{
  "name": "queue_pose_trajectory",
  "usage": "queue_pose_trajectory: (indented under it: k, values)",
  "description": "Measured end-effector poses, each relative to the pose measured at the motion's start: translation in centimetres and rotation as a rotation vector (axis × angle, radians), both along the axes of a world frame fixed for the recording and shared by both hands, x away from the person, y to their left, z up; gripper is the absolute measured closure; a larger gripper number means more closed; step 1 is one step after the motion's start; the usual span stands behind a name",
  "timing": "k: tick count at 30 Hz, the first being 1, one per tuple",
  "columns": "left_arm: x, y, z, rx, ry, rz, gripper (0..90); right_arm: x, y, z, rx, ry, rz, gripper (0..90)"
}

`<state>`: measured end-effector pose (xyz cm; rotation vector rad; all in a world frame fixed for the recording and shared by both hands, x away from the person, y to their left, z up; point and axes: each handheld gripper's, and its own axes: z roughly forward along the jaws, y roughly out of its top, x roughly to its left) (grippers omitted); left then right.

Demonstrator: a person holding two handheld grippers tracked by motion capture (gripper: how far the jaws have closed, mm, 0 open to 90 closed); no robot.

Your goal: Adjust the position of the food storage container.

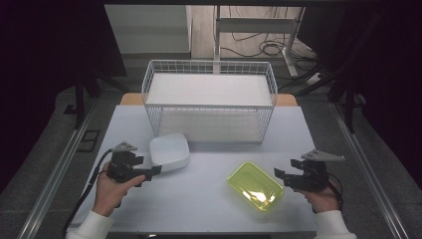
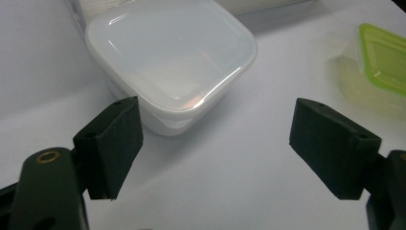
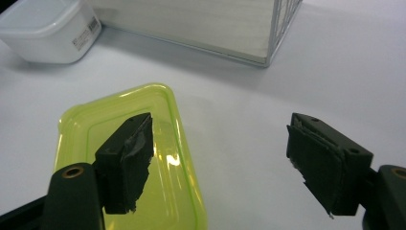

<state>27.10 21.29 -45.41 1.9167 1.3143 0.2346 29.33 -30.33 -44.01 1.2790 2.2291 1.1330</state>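
A white lidded plastic box (image 1: 169,151) (image 2: 171,57) (image 3: 46,29) sits on the white table in front of the wire basket. A yellow-green lidded box (image 1: 255,185) (image 3: 129,167) (image 2: 383,57) lies to its right. My left gripper (image 1: 149,173) (image 2: 215,148) is open, low over the table, just short of the white box's near corner, with nothing between its pads. My right gripper (image 1: 279,177) (image 3: 220,158) is open too. Its left pad hangs over the green box's lid and its right pad over bare table.
A white wire basket (image 1: 209,102) (image 3: 282,33) with a white liner stands at the back middle of the table (image 1: 199,199). Beyond the table's far edge are a desk frame and cables on the floor.
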Motion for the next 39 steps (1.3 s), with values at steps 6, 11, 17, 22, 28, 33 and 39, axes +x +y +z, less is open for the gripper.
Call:
queue_pose_trajectory:
  k: [6,11,17,22,28,33,39]
  values:
    - [-0.04,0.0,0.02,0.009,-0.003,0.006,18.3,0.47,-0.55,-0.05,-0.014,0.021,-0.006,23.5]
    - [-0.09,0.03,-0.1,0.034,-0.01,-0.005,18.4,0.99,-0.61,0.15,-0.029,0.053,-0.016,23.2]
    - [-0.2,-0.03,-0.04,0.027,-0.012,-0.024,18.5,0.77,-0.36,0.53,-0.031,0.056,-0.019,23.9]
    - [-0.12,0.03,0.03,0.023,-0.009,-0.021,18.5,0.84,-0.49,0.59,-0.031,0.062,-0.028,24.4]
    - [0.01,-0.24,0.14,0.035,-0.017,-0.037,18.6,0.81,-0.66,0.49,-0.055,0.099,-0.04,24.8]
    - [0.0,-0.41,-0.03,0.047,-0.014,-0.048,18.5,0.65,-0.84,0.59,-0.066,0.121,-0.052,26.5]
    - [-0.01,-0.25,0.08,0.044,-0.016,-0.045,18.4,0.38,0.06,0.94,-0.079,0.126,-0.015,30.2]
